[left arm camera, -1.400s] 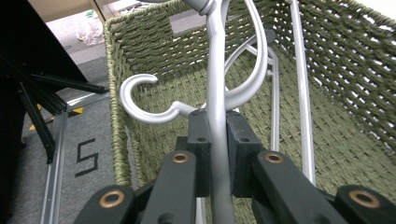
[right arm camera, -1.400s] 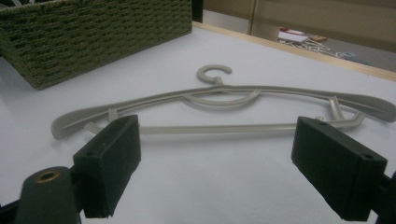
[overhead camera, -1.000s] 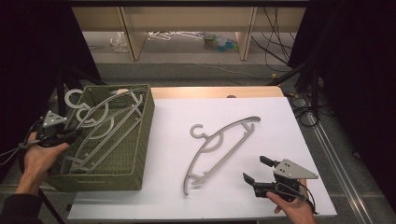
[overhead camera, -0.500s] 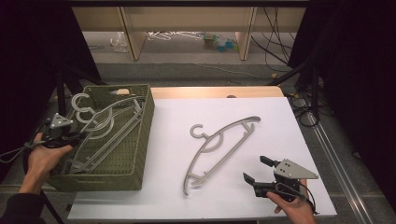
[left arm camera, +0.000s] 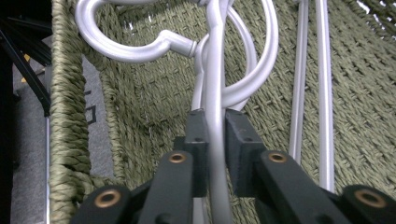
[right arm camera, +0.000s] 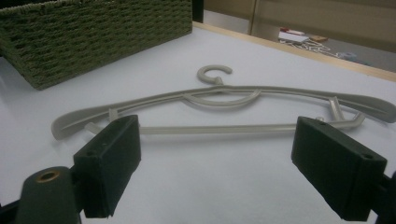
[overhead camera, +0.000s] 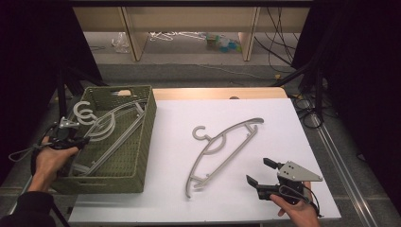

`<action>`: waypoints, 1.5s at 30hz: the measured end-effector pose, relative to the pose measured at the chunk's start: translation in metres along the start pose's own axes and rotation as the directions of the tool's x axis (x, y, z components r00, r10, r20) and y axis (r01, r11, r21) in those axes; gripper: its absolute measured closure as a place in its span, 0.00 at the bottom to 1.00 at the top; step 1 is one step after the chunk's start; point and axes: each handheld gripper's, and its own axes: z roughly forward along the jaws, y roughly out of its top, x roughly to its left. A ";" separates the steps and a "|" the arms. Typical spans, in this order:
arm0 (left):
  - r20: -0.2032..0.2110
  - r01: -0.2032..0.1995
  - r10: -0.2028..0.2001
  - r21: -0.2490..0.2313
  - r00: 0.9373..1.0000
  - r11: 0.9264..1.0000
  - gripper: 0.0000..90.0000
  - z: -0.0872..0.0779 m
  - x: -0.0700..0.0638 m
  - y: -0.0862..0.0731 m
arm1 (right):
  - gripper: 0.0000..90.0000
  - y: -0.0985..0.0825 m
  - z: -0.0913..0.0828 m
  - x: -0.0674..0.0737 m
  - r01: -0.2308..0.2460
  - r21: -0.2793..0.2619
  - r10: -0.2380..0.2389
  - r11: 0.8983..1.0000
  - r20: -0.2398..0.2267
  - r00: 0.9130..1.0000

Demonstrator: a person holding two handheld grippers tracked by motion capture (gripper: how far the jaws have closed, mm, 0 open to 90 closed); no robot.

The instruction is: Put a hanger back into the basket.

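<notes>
White tabletop (overhead camera: 293,127): left gripper (left arm camera: 214,128) clamped on basket (overhead camera: 142,142) hanger (left arm camera: 215,84); right gripper (overhead camera: 261,171) agape, empty.

Basket (overhead camera: 142,142) left of tabletop hanger (overhead camera: 222,146)

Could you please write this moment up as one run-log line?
left gripper: shut on basket hanger | right gripper: open, facing table hanger | basket: holds hangers

Your left gripper (left arm camera: 212,140) pads hide part of the held hanger (left arm camera: 215,70), its hook (left arm camera: 140,44) cut off at the top edge, basket (left arm camera: 70,140) rim blurred
</notes>
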 end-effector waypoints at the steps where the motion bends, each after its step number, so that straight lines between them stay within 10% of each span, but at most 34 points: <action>1: -0.003 -0.010 0.010 0.008 1.000 1.000 0.86 0.000 0.000 0.000 | 0.19 0.000 0.000 0.000 -0.002 -0.002 0.002 1.000 -0.001 1.000; 16: -0.014 0.043 -0.044 -0.110 0.999 0.993 0.59 -0.024 -0.015 0.017 | 0.19 0.000 0.000 0.000 0.001 0.002 -0.001 1.000 -0.001 1.000; 22: 0.085 0.059 -0.044 -0.187 0.995 0.981 0.48 -0.048 -0.048 0.025 | 0.19 0.000 0.000 0.000 0.000 0.002 0.000 1.000 -0.002 1.000; 28: 0.163 0.114 -0.069 -0.282 0.984 0.953 0.38 -0.064 -0.091 0.028 | 0.19 0.000 0.000 0.000 0.001 0.000 -0.001 1.000 -0.003 1.000; 39: 0.264 0.073 0.019 -0.335 0.964 0.939 0.29 -0.076 -0.170 0.027 | 0.19 0.001 0.000 -0.001 0.015 0.009 -0.015 1.000 0.007 1.000; 45: 0.255 0.044 0.049 -0.347 0.966 0.937 0.30 -0.075 -0.199 0.018 | 0.19 0.000 0.002 -0.001 -0.007 -0.022 0.006 1.000 -0.012 1.000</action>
